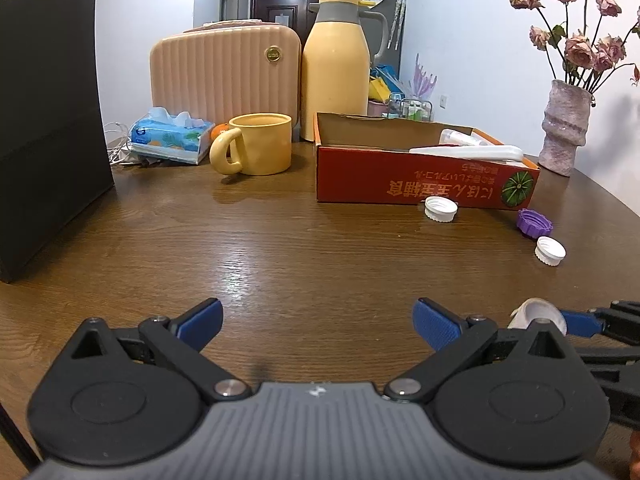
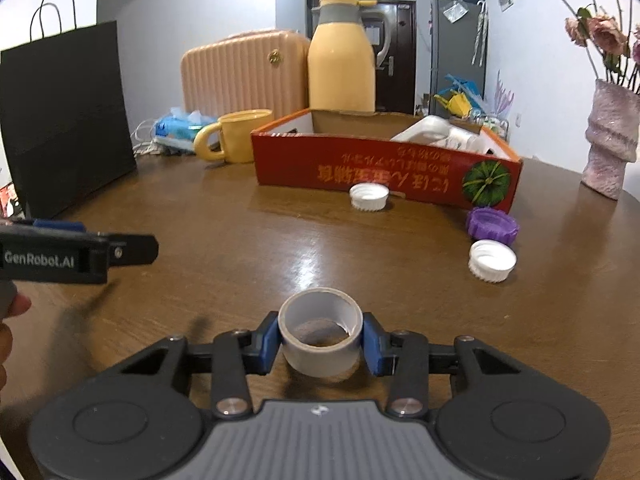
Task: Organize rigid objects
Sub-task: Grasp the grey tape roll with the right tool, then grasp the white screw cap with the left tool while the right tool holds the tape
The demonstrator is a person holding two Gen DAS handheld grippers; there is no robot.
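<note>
Reading "GenRobot.AI" on left gripper point(image 2: 136, 249); right gripper point(image 2: 320, 340) clamps tape roll point(image 2: 320, 338).

A roll of tape point(image 2: 319, 334), pale grey with a wide hollow core, stands with its opening upward, clamped on both sides between blue pads. Ahead of it on the brown tabletop point(image 2: 240, 248) lie three bottle caps. One white cap point(image 2: 369, 197) rests open side up, just in front of the red cardboard box point(image 2: 360, 168). A purple ribbed cap point(image 2: 491, 226) lies near the box's front right corner, and a second white cap point(image 2: 492, 260) sits just beside it, open side up. The box is shallow and open-topped, with white plastic items point(image 2: 436, 134) lying inside toward its right end.
</note>
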